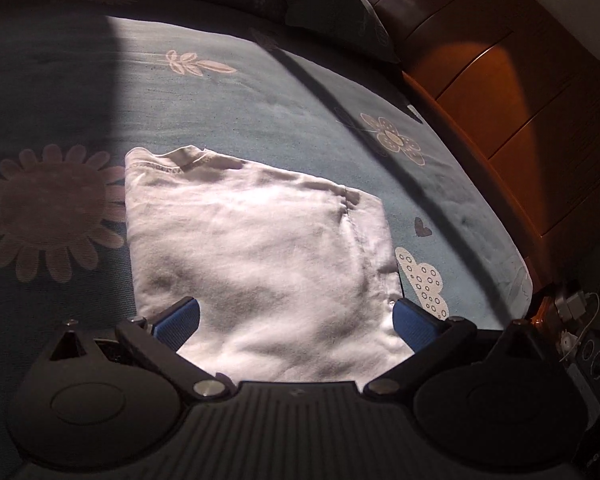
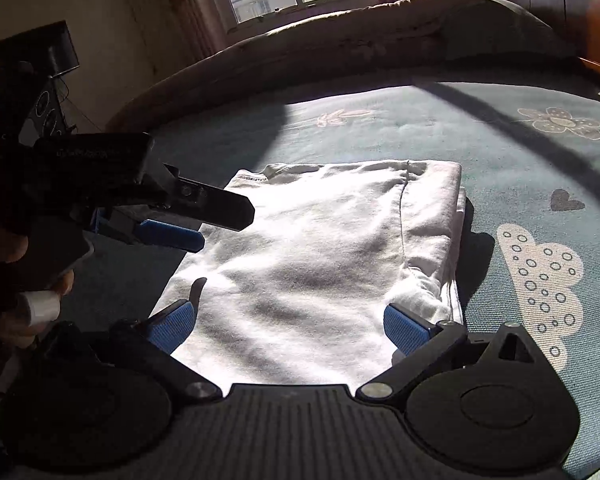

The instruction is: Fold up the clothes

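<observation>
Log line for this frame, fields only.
stage: folded | item: white cotton garment lying flat on teal floral bedsheet | left gripper: open, over garment | right gripper: open, empty

White garment (image 1: 260,248), folded into a flat rectangle, lying on bedspread (image 1: 228,92)

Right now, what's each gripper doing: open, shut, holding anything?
Left gripper: open, holding nothing, over the folded white garment.
Right gripper: open, holding nothing, over the same garment.
</observation>
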Demonstrator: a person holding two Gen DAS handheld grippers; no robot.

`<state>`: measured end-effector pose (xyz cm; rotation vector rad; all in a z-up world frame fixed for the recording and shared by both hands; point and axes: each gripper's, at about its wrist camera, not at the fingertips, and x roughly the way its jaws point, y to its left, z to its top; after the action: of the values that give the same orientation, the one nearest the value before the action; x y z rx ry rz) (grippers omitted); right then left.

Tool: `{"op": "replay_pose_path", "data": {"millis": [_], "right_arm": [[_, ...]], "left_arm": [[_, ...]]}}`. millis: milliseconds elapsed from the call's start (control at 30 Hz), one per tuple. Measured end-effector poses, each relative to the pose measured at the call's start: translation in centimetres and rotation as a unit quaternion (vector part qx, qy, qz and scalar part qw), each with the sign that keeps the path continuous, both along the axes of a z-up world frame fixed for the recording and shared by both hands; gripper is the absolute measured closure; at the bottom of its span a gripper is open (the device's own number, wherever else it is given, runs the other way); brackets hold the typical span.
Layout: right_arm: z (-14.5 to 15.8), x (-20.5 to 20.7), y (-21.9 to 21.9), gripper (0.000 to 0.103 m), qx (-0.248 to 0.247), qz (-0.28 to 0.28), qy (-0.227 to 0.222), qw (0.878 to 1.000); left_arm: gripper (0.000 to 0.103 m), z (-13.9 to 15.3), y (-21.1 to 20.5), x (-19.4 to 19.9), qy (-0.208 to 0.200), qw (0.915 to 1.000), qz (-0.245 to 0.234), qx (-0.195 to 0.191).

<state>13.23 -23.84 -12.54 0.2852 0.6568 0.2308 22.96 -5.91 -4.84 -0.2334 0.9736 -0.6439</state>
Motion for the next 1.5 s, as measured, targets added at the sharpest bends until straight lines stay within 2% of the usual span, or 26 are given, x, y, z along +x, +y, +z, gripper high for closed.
{"op": "replay_pose_path", "data": {"millis": [167,233,433,567,767,933,1000,1200,1300,1400,1500], "right_arm": [[0.3,-0.4,-3.4,0.000,0.054,-0.055,0.020,0.997],[0.3,-0.2,-3.7,0.000,0.061,-0.063,0.025,0.996],[0.3,0.2,-1.2,0.000,0.060,-0.016,0.030,0.998],[-1.2,1.0,-0.4,0.000,0.049,-0.020,0.068,0.996],[0.0,0.9,-1.1,0.000,0.062,-0.035,0.054,0.996],[1.0,0.6,-3.0,0.000,0.097,-0.064,0.045,0.992],[1.1,0.4,-3.8,0.000,0.111,-0.078,0.045,0.990],[0.9,0.3,-6.4,0.000,0.140,-0.118,0.053,0.982],[0.7,0.5,-7.7,0.000,0.157,-0.130,0.056,0.977],[1.1,1.5,-8.4,0.000,0.184,-0.122,0.050,0.974],[2.3,4.0,-7.9,0.000,0.200,-0.074,0.040,0.976]], "left_arm": [[0.001,-1.2,2.2,0.3,0.012,0.9987,0.044,0.023],[0.001,-1.6,2.1,0.0,0.010,0.9985,0.044,0.031],[0.001,-1.5,1.9,-0.3,-0.002,0.9979,0.036,0.054],[0.001,-1.5,2.1,-0.3,-0.001,0.9975,0.037,0.060],[0.001,-1.8,2.4,-0.1,0.005,0.9975,0.037,0.061],[0.001,-1.9,2.6,-0.1,0.010,0.9980,0.031,0.053],[0.001,-1.9,2.9,0.0,0.011,0.9985,0.030,0.044],[0.001,-2.4,5.3,0.7,0.047,0.9969,0.045,-0.044],[0.001,-2.6,6.0,0.9,0.057,0.9949,0.054,-0.063],[0.001,-2.3,6.5,1.3,0.057,0.9927,0.060,-0.088],[0.001,-2.3,6.5,2.0,0.061,0.9913,0.064,-0.097]]}}
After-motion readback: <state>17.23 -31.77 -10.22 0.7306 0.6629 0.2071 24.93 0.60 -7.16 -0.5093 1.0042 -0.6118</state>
